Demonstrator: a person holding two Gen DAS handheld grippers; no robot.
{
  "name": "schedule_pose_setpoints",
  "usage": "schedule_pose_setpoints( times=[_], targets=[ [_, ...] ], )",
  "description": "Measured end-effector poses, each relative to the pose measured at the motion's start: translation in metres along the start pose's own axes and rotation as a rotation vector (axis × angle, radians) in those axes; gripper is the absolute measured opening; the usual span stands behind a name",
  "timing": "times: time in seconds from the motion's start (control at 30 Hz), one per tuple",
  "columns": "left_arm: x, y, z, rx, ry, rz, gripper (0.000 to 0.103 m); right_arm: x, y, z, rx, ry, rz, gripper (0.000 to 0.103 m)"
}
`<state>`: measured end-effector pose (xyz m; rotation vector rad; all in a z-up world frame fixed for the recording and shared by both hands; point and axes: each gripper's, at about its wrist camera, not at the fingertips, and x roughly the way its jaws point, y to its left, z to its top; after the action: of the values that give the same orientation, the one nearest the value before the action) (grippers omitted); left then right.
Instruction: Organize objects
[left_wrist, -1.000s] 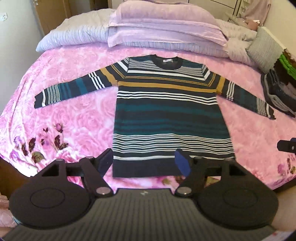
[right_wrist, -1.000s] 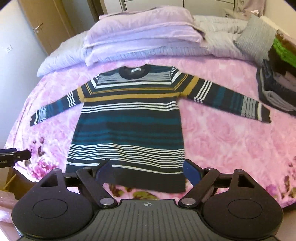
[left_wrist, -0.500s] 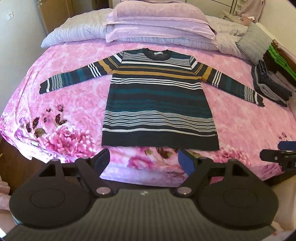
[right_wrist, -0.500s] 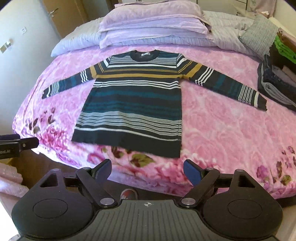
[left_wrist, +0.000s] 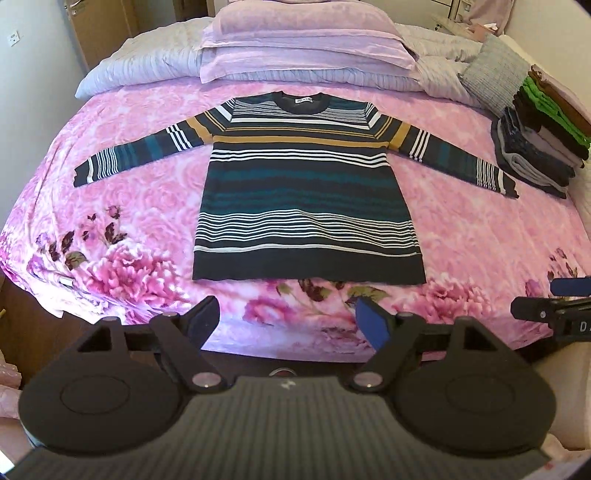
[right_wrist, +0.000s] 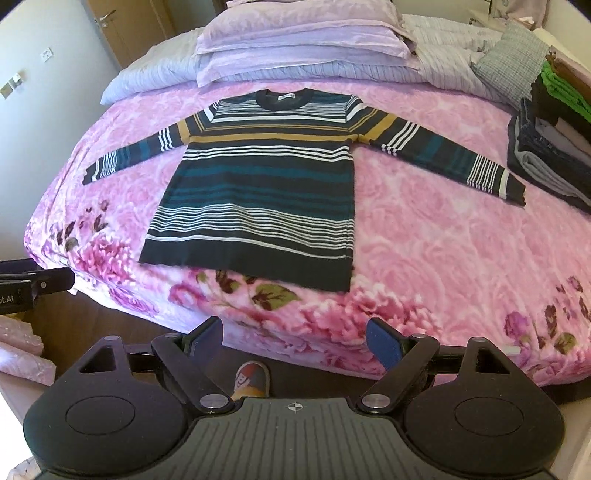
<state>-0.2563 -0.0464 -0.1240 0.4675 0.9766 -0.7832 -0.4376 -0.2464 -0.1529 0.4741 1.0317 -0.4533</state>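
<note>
Jaws of the left hand-held gripper (left_wrist: 286, 317) stand spread and empty, having just been opening wider; the right hand-held gripper (right_wrist: 293, 338) is likewise spread on nothing. Both have drawn back from the bed (left_wrist: 122, 206) since a second ago: then their fingertips overlapped the hem, now they hang off the near edge, tilted steeply down. Beyond them the striped sweater (left_wrist: 306, 206) lies flat, sleeves out. Farther right sits a stack of folded clothes (left_wrist: 539, 140).
</note>
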Motion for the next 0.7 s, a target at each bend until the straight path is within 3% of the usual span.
schedule_pose_setpoints(
  times=[0.43, 0.7],
  targets=[
    [0.015, -0.008, 0.016, -0.005, 0.006, 0.002, 0.078, 0.006, -0.019, 0.014, 0.028, -0.007, 0.006, 0.082],
    [0.056, 0.042, 0.049, -0.099, 0.01, 0.015, 0.078, 0.04, -0.026, 0.056, 0.066, -0.005, -0.012, 0.082]
  ],
)
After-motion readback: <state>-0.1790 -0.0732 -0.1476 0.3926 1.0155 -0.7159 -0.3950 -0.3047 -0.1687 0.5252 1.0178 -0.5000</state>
